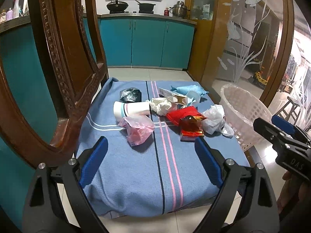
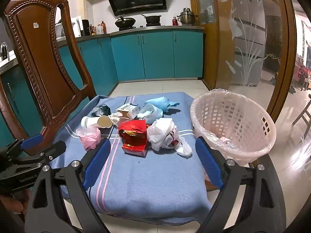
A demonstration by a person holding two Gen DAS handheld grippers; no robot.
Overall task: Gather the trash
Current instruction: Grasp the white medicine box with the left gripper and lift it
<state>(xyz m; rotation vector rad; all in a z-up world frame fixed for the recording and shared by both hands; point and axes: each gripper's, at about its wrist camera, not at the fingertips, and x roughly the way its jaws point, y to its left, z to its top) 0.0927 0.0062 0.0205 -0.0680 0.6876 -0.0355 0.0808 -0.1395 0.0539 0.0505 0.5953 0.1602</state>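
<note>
Both sets of jaws gape wide, nothing between them: my left gripper (image 1: pixel 150 163) hangs over the near tabletop, my right gripper (image 2: pixel 153 164) beside it. Just ahead, the trash sits heaped mid-cloth on the blue striped blanket (image 2: pixel 155 184): crumpled pink plastic bag (image 2: pixel 89 138), red foil box (image 2: pixel 134 137), white plastic bag (image 2: pixel 165 136). The lined white plastic basket (image 2: pixel 233 122) stands right, within easy reach for drops.
</note>
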